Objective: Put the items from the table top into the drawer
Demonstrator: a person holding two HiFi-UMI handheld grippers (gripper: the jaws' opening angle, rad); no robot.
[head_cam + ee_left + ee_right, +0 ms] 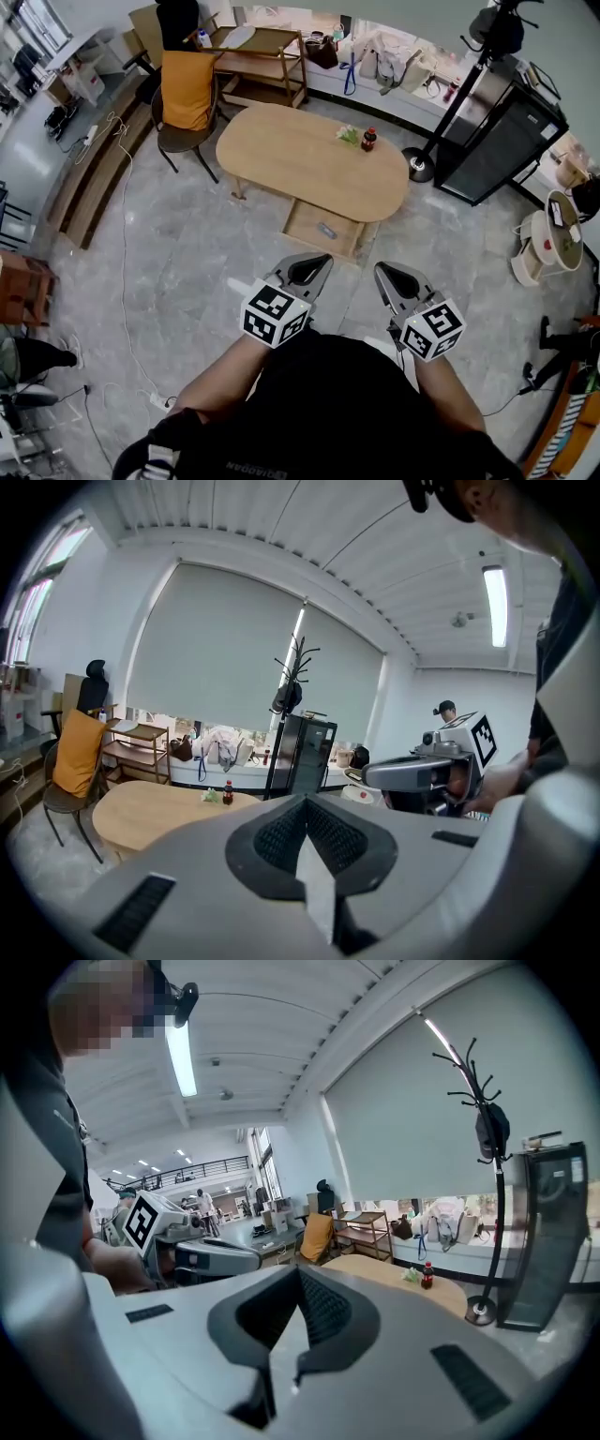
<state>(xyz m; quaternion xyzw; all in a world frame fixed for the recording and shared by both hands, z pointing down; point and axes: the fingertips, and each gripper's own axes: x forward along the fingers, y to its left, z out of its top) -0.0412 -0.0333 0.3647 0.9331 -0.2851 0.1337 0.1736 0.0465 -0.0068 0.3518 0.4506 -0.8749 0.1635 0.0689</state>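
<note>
An oval wooden table (281, 150) stands well ahead of me. On its far right part stand a small dark bottle with a red cap (368, 140) and a pale green bundle (348, 134). The drawer (307, 232) under the table's near side is pulled out, and a small grey item (326, 230) lies in it. My left gripper (312, 270) and right gripper (394, 277) are held close to my body, far from the table. Both are shut with nothing between the jaws. The left gripper view shows the bottle (227, 793), and the right gripper view shows it too (427, 1276).
A chair with an orange cover (187, 94) stands left of the table, with a wooden trolley shelf (264, 64) behind it. A coat stand's base (419, 167) and a black cabinet (502, 141) are at the right. Cables (122, 234) run over the grey floor at the left.
</note>
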